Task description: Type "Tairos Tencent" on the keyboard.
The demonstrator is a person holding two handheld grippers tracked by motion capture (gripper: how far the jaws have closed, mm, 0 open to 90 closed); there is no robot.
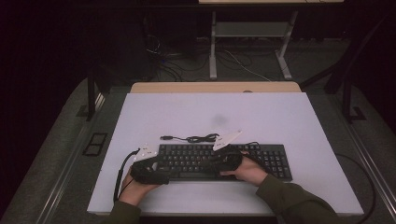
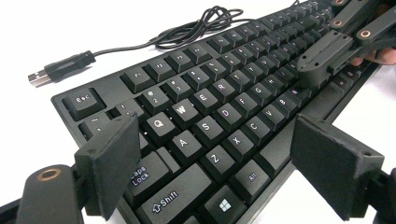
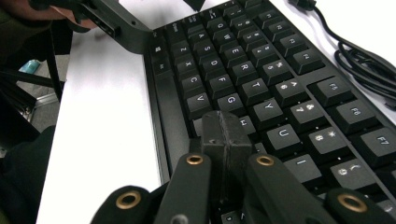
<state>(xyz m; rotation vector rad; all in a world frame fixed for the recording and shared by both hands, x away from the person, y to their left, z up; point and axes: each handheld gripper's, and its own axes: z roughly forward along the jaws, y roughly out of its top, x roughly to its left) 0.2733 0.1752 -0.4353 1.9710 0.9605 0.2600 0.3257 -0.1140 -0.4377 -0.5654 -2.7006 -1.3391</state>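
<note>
A black keyboard [image 1: 187,158] lies near the front of the white table top [image 1: 280,116]. Its coiled cable [image 1: 201,138] and USB plug [image 1: 166,137] lie just behind it. My left gripper [image 1: 161,169] is at the keyboard's front left corner. In the left gripper view the left gripper [image 2: 219,163] is open, its pads [image 2: 112,163] either side of the Shift and Alt keys without pressing them. My right gripper [image 1: 217,162] is shut over the middle keys. In the right gripper view the right gripper [image 3: 227,135] has its joined tips down by the H key, with nothing between them.
A wooden desk edge [image 1: 215,87] runs behind the white top. Beyond it stand a metal frame [image 1: 212,46] and loose floor cables [image 1: 243,63]. A person's hands and dark sleeves [image 1: 294,200] come in from the front edge. Bare white surface surrounds the keyboard.
</note>
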